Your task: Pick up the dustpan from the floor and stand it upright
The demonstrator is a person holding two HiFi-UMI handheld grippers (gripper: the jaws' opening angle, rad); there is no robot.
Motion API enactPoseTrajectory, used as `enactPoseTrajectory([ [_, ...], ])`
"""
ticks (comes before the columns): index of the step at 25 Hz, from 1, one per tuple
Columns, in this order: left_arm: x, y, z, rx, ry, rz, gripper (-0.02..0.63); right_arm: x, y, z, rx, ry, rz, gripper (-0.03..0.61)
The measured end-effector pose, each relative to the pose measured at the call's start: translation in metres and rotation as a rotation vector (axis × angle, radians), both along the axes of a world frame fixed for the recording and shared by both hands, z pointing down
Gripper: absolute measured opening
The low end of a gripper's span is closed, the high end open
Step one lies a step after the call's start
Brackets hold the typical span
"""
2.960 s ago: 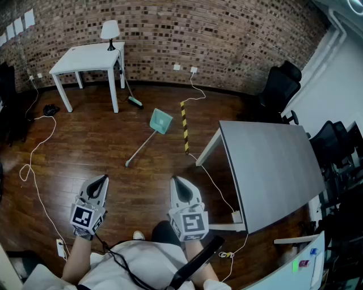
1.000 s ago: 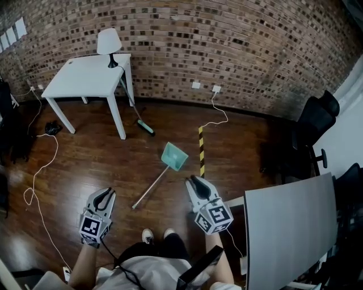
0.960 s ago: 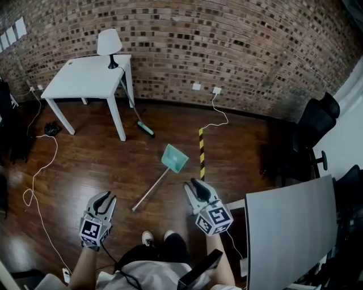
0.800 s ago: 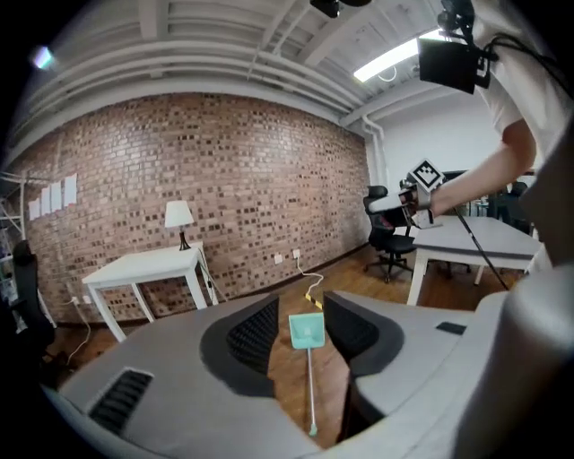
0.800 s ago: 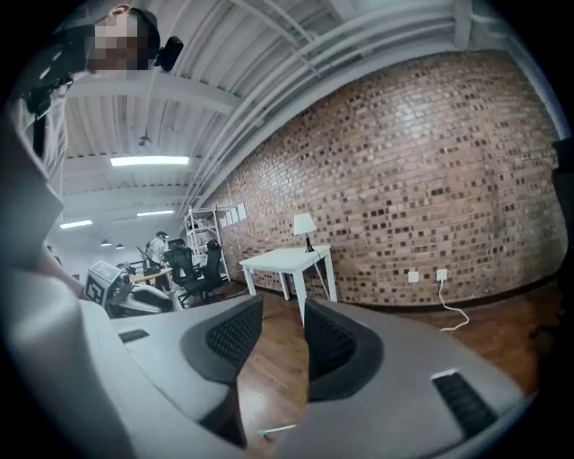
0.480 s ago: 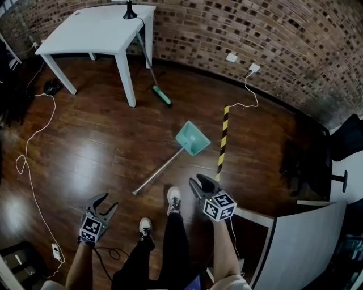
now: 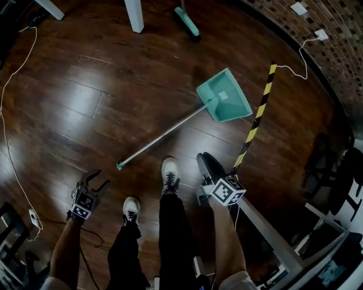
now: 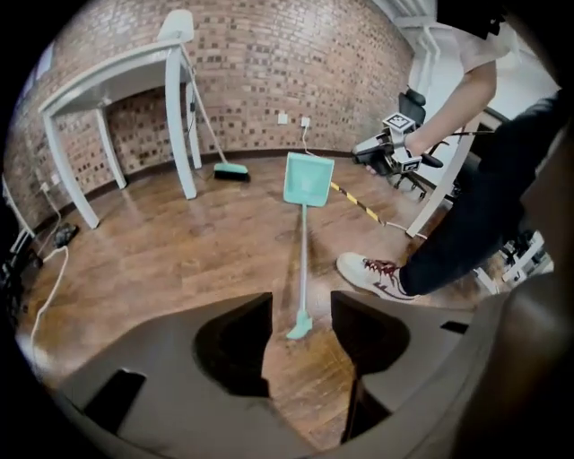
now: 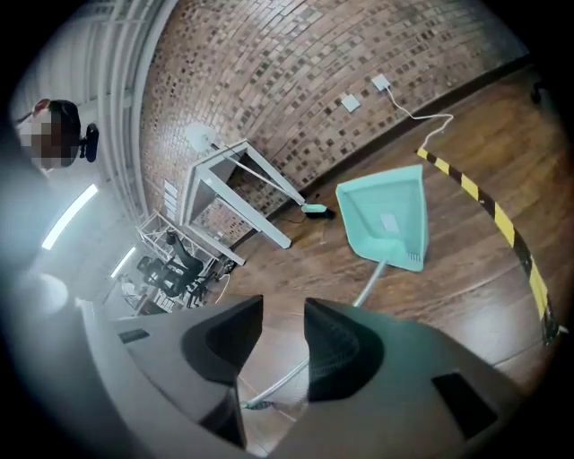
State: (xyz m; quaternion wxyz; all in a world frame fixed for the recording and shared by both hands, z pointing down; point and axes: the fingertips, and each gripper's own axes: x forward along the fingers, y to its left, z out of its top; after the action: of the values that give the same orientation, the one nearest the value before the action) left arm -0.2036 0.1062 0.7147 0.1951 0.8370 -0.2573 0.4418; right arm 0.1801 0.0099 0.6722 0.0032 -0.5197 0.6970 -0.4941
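Note:
The teal dustpan (image 7: 224,103) lies flat on the wooden floor, its long metal handle (image 7: 161,138) running down-left to a teal tip (image 7: 119,166). My left gripper (image 7: 96,177) hangs low beside that tip, open and empty. In the left gripper view the handle (image 8: 303,255) runs away from the left gripper (image 8: 301,305) to the dustpan (image 8: 308,177), and the tip lies just ahead of the jaws. My right gripper (image 7: 204,160) is open and empty, below the pan. From the right gripper (image 9: 285,314) the dustpan (image 9: 386,224) shows ahead on the floor.
A broom (image 7: 187,21) and a white table leg (image 7: 135,14) stand at the top. A yellow-black tape strip (image 7: 255,119) runs past the pan's right side. The person's shoes (image 7: 169,173) are between the grippers. A grey table frame (image 7: 266,226) is at the right, a white cable (image 7: 8,73) at the left.
The view has dropped towards the floor and closer to the dustpan. Both grippers have come down low, and the jaws of both now stand wider apart.

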Motion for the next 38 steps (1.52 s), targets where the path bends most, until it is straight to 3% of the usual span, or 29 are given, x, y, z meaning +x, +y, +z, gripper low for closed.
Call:
enactPoseTrajectory([
  [2, -0.015, 0.014, 0.056, -0.026, -0.054, -0.012, 0.213, -0.005, -0.001, 0.041, -0.031, -0.033, -0.001, 0.155],
  [6, -0.017, 0.046, 0.141, -0.062, -0.134, 0.118, 0.213, -0.019, -0.008, 0.117, -0.070, -0.043, -0.074, 0.155],
  [10, -0.028, 0.041, 0.196, -0.044, -0.162, 0.138, 0.215, -0.019, -0.023, 0.174, -0.084, -0.176, 0.080, 0.155],
  [12, -0.019, 0.034, 0.204, -0.008, -0.159, 0.179, 0.218, -0.031, -0.025, 0.197, -0.105, -0.219, 0.051, 0.155],
  [14, -0.010, 0.040, 0.212, 0.014, -0.159, 0.278, 0.218, -0.046, -0.030, 0.219, -0.121, -0.204, -0.032, 0.155],
  [16, -0.003, 0.039, 0.213, 0.048, -0.147, 0.319, 0.218, -0.054, -0.037, 0.238, -0.131, -0.212, -0.044, 0.156],
  [19, 0.007, 0.027, 0.210, 0.068, -0.119, 0.257, 0.219, -0.067, -0.042, 0.252, -0.129, -0.288, -0.010, 0.156],
  [25, 0.025, 0.020, 0.209, 0.079, -0.080, 0.214, 0.216, -0.100, -0.051, 0.252, -0.102, -0.348, -0.075, 0.156],
  [28, 0.029, 0.013, 0.212, 0.097, -0.095, 0.203, 0.141, -0.099, -0.061, 0.254, -0.087, -0.344, -0.031, 0.155],
  [30, 0.028, 0.010, 0.212, 0.101, -0.101, 0.186, 0.141, -0.098, -0.062, 0.257, -0.092, -0.349, 0.009, 0.111],
  [38, 0.022, 0.004, 0.209, 0.114, -0.150, 0.180, 0.132, -0.105, -0.066, 0.258, -0.087, -0.434, 0.041, 0.100],
])
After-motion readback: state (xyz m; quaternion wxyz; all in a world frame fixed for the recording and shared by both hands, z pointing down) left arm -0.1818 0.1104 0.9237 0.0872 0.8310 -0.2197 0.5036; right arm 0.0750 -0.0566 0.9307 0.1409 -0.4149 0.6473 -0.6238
